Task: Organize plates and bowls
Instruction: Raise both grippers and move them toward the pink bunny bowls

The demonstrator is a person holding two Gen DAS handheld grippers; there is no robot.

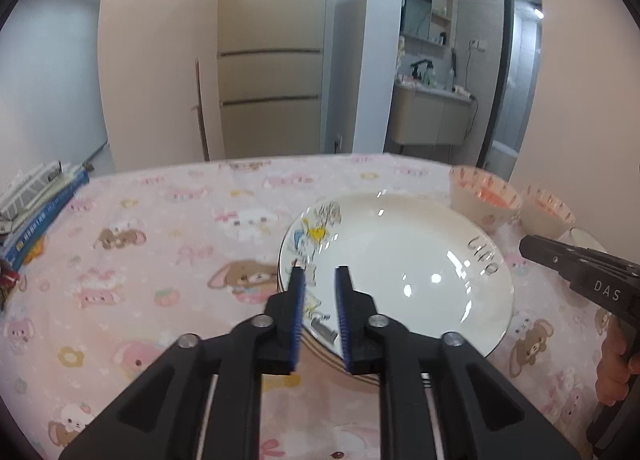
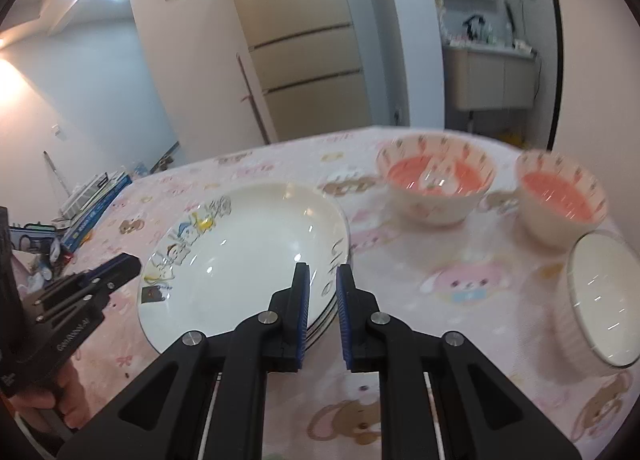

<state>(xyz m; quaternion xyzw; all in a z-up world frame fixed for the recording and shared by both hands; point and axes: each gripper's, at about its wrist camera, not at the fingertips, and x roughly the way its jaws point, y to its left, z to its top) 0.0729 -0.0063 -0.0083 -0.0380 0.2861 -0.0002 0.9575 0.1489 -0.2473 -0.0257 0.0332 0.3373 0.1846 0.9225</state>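
Table under pink cartoon-print tablecloth (image 2: 400, 244). On it: stack of white plates (image 2: 248, 256), 2 carrot-pattern bowls (image 2: 436, 184) (image 2: 560, 196) side by side, 1 white bowl (image 2: 600, 300), books (image 1: 40, 204) at far left edge.

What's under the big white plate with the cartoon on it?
More plates: rims of a stack peek out beneath the top plate. Only their edges show, so I cannot count them or see their pictures. Below lies the pink tablecloth.
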